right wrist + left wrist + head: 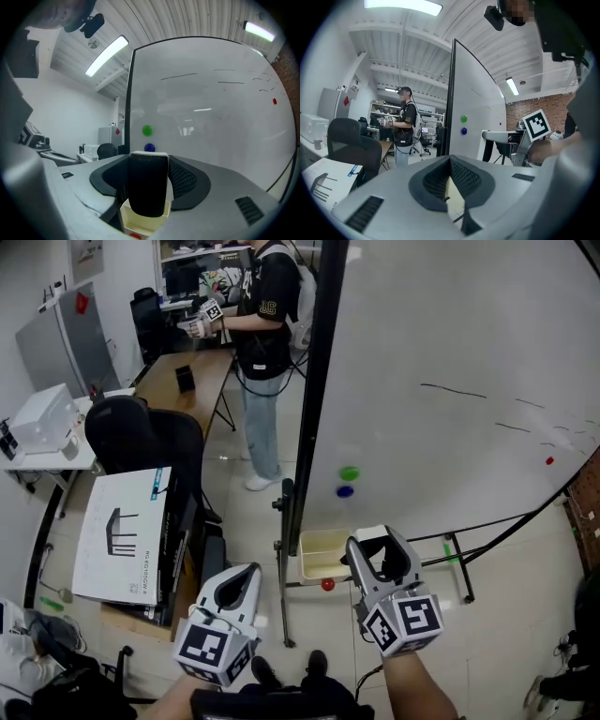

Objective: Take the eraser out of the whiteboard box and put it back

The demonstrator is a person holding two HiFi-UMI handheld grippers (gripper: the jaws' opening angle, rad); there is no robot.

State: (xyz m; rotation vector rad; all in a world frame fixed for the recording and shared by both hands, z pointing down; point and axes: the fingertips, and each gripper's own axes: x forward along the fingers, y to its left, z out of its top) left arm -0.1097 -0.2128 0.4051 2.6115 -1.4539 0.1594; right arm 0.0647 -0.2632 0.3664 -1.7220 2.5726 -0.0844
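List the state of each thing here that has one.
Right hand-held gripper: shut on the eraser.
Eraser: held upright, out of the box.
Left hand-held gripper: shut, empty.
Box: open-topped, no eraser inside.
Whiteboard: upright, a few marker strokes on it.

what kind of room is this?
Likely an office or lab workroom: a standing whiteboard with magnets, a long wooden desk and a black office chair beside it.
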